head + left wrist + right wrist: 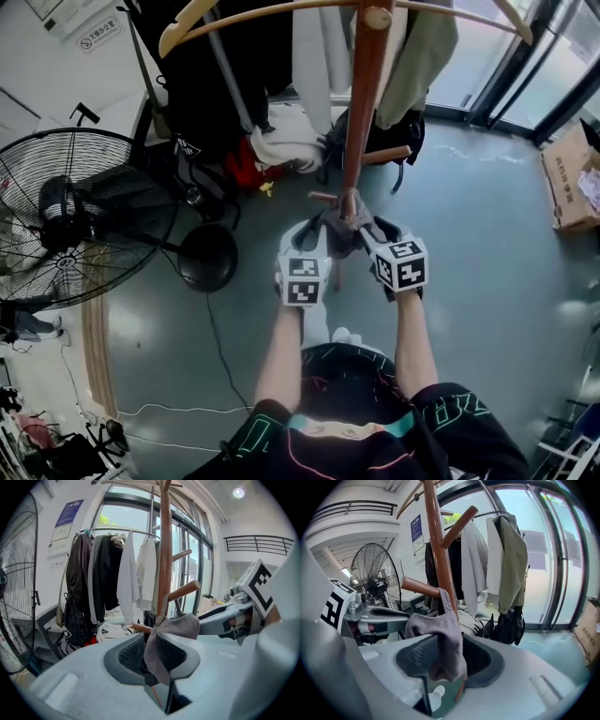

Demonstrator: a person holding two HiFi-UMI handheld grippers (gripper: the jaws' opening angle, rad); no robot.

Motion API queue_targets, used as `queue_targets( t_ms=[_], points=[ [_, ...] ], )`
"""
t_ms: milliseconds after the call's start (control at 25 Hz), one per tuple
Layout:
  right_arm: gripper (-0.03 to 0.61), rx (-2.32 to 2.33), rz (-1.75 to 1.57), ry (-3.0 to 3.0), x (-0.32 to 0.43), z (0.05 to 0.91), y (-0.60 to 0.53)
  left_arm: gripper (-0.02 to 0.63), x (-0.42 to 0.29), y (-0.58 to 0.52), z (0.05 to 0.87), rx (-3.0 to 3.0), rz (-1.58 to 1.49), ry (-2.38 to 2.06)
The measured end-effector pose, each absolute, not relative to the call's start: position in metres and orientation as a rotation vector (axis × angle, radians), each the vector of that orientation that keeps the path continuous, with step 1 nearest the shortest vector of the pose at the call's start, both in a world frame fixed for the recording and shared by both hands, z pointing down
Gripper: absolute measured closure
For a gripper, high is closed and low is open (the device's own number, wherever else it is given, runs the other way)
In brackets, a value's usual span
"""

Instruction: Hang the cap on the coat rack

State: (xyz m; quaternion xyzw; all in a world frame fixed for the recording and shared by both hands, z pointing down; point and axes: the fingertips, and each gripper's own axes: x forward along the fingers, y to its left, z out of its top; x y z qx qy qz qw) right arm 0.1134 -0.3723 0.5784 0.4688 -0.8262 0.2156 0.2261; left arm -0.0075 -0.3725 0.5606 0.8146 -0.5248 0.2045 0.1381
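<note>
Now we're opening the right gripper (449,663), cap (440,637) between its jaws, left gripper (153,657) pinching it; unhooked, it could drop.

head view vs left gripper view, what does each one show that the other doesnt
Only the head view: the person's forearms, a round black base beside the fan, and a cardboard box on the floor at the right.
Only the left gripper view: a ceiling light, a blue poster on the wall, and a balcony railing.
Both: the wooden coat rack, the grey cap at its lower pegs, the big fan, and hanging clothes.
</note>
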Motion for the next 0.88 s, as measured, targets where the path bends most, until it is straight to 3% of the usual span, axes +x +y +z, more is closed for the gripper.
queue_targets(
  t_ms=[240, 400, 880],
  points=[
    [0.414, 1.371, 0.519, -2.370, 0.123, 0.534, -0.360, 0.598, -0.009, -0.358, 0.518, 2.410, 0.465, -1.601],
    [0.574, 1.422, 0.392, -2.450, 0.122, 0.496, -0.350, 0.604, -0.001, -0.352, 0.485, 2.488, 0.388, -1.619],
    [0.575, 1.695, 0.076, -2.569, 0.162, 0.373, -0.330, 0.604, 0.019, -0.334, 0.372, 2.653, 0.112, -1.777]
  ],
)
